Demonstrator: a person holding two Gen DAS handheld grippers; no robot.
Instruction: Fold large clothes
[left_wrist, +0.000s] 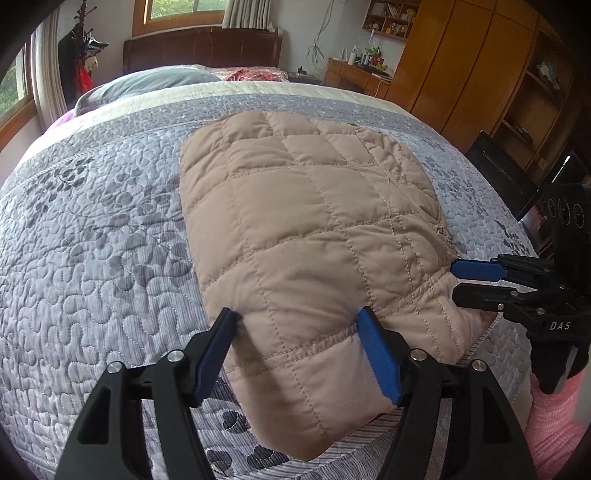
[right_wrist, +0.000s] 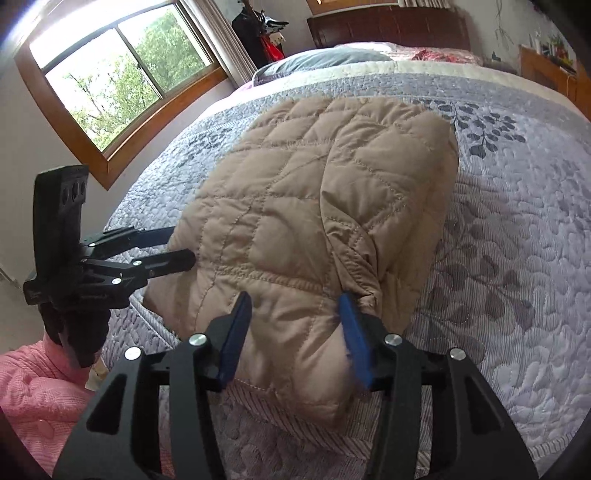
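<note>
Currently the quilted jacket (left_wrist: 314, 221) lies folded on the bed (left_wrist: 92, 240). Left gripper (left_wrist: 299, 321) and right gripper (right_wrist: 295, 302) straddle its near hem, jaws apart (nothing clamped). Likely soft, puffy, springy, slippery: pinch stitched seams.

bed (left_wrist: 92, 240) with grey-blue leaf-print quilt; dark wood headboard (left_wrist: 201, 50) at far end. wood-framed window (right_wrist: 122, 79), daylight, green trees outside. wooden wardrobe (left_wrist: 461, 62) and shelves (left_wrist: 391, 18) right.
</note>
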